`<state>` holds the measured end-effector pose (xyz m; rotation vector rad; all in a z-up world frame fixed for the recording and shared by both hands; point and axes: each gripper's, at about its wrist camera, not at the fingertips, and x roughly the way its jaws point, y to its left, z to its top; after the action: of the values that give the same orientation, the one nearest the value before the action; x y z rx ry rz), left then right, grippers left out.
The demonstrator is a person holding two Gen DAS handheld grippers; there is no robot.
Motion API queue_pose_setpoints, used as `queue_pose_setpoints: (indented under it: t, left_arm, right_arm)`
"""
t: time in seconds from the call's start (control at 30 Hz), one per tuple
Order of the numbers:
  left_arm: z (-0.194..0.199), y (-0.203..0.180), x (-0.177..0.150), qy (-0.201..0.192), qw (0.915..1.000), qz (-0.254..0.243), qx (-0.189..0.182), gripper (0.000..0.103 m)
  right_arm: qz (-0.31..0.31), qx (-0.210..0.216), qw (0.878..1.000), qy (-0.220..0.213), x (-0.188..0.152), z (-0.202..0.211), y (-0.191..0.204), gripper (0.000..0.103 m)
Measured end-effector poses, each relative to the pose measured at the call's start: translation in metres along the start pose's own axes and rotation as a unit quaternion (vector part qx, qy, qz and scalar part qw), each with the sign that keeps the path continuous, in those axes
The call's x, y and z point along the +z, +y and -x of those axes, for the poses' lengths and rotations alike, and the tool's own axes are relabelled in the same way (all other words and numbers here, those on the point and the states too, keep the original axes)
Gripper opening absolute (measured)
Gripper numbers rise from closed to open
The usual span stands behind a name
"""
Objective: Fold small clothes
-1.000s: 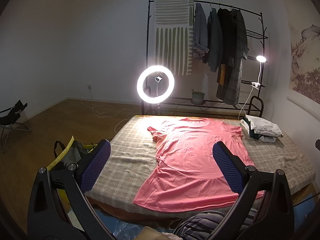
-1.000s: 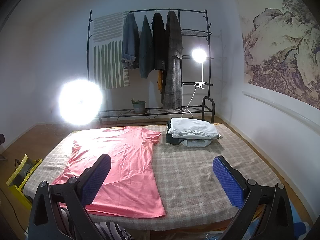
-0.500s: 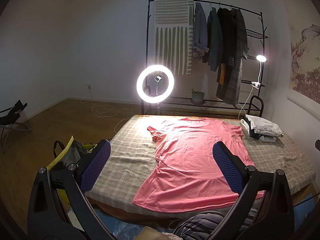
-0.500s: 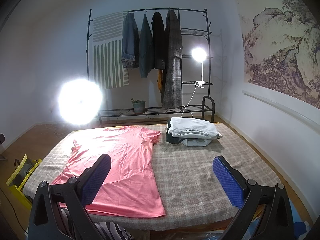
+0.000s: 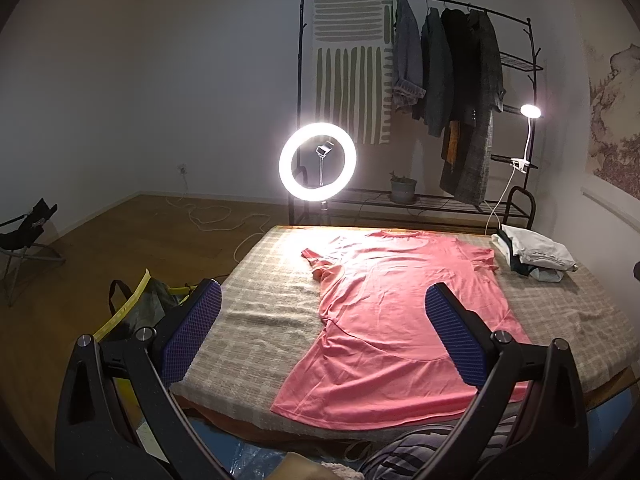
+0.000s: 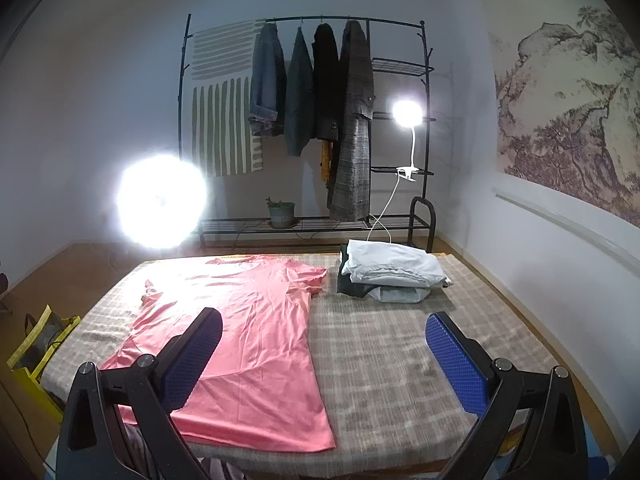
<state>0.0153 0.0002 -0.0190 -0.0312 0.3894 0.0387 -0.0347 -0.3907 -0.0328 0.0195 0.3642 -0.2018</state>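
Observation:
A pink T-shirt (image 5: 384, 304) lies spread flat on a checked cloth over the table (image 5: 264, 304), neck toward the far edge, hem near me. Its left sleeve is crumpled. In the right wrist view the same pink T-shirt (image 6: 256, 328) fills the left half of the table (image 6: 400, 344). My left gripper (image 5: 324, 332) is open, hovering above the near edge, with the shirt's left side between its blue pads. My right gripper (image 6: 324, 352) is open too, above the shirt's right edge and bare cloth. Neither touches anything.
A stack of folded clothes (image 5: 532, 254) sits at the far right corner, also seen as the stack (image 6: 392, 274). Behind the table stand a ring light (image 5: 317, 167), a clothes rack (image 6: 320, 120) and a clip lamp (image 6: 407, 114). A yellow-edged bag (image 5: 136, 304) is on the floor left.
Both grippers have drifted very slightly; the shirt and the stack have not moved. Both grippers remain open.

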Motion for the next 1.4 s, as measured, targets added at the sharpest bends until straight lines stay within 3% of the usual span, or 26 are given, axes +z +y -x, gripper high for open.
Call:
queue_pose_setpoints:
  t: [0.4, 0.57, 0.77, 0.87, 1.03, 1.1, 1.3, 1.4]
  left_arm:
    - [-0.050, 0.039, -0.015, 0.042, 0.9986, 0.029, 0.018, 0.103]
    - [-0.079, 0.074, -0.040, 0.079, 0.9953, 0.056, 0.008, 0.089]
    - [-0.116, 0.101, -0.081, 0.148, 0.9840, 0.091, -0.039, 0.077]
    - [-0.135, 0.101, -0.105, 0.181, 0.9784, 0.087, -0.047, 0.072]
    - [-0.168, 0.102, -0.138, 0.226, 0.9671, 0.099, -0.063, 0.063]
    - [-0.180, 0.101, -0.148, 0.236, 0.9644, 0.099, -0.068, 0.063]
    - [-0.203, 0.097, -0.167, 0.249, 0.9606, 0.089, -0.085, 0.063]
    - [-0.210, 0.098, -0.170, 0.249, 0.9595, 0.087, -0.100, 0.057]
  right_arm:
    - [0.048, 0.039, 0.998, -0.012, 0.034, -0.052, 0.036, 0.103]
    - [0.053, 0.108, 0.993, -0.021, 0.056, -0.087, 0.057, 0.103]
    - [0.052, 0.169, 0.983, 0.040, 0.084, -0.143, 0.096, 0.103]
    - [0.063, 0.212, 0.973, 0.059, 0.095, -0.166, 0.127, 0.102]
    - [0.084, 0.267, 0.956, 0.084, 0.104, -0.195, 0.180, 0.086]
    - [0.088, 0.289, 0.948, 0.095, 0.105, -0.206, 0.204, 0.079]
    - [0.103, 0.331, 0.929, 0.132, 0.112, -0.251, 0.265, 0.073]
    - [0.108, 0.339, 0.921, 0.161, 0.111, -0.284, 0.300, 0.071]
